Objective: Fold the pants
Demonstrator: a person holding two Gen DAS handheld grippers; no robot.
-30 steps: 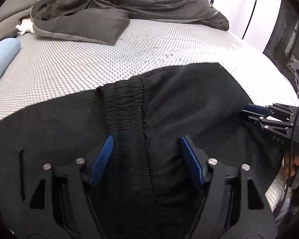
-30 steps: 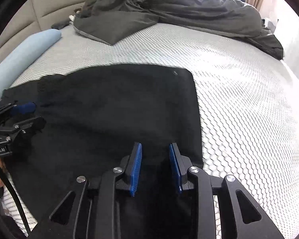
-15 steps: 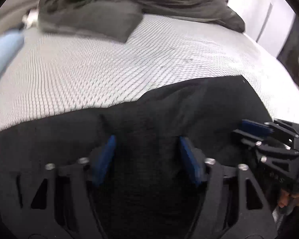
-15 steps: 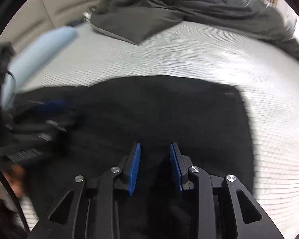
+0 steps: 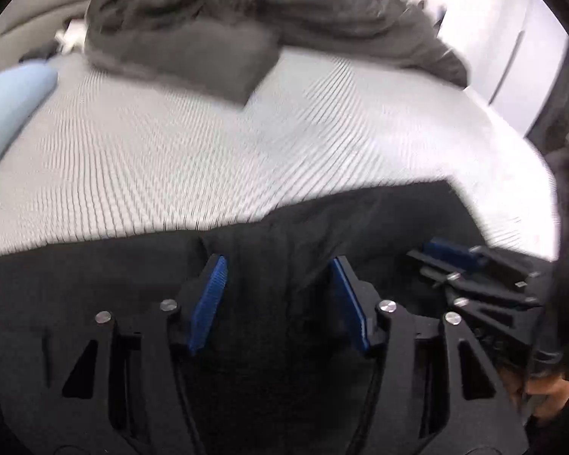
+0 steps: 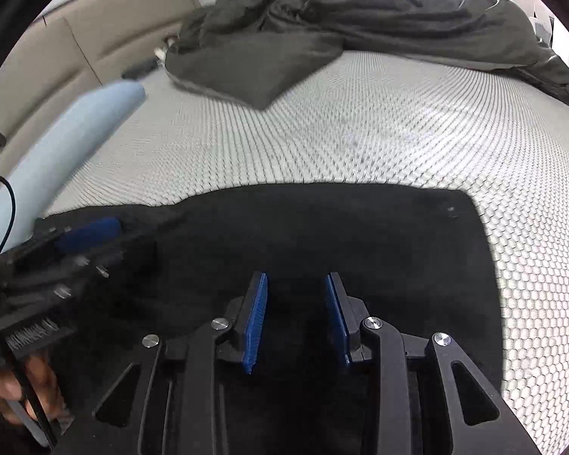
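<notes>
black pants (image 6: 322, 235) lie partly folded at mattress (image 6: 360, 132) near edge. left gripper (image 5: 280, 299) closing around a fabric ridge, not yet pinched; right gripper (image 6: 296, 318) parted, grip unclear. edges should be aligned before pressing.

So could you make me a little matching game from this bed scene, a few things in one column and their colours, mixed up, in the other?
Things:
1. pants
2. bolster pillow
3. duvet
4. claw pads

Colours:
A. pale blue
B. dark grey
C. black
D. bright blue

Pairs: 1-C, 2-A, 3-B, 4-D

The pants lie flat on the near side of the white mattress; the duvet is bunched at the far side.
</notes>
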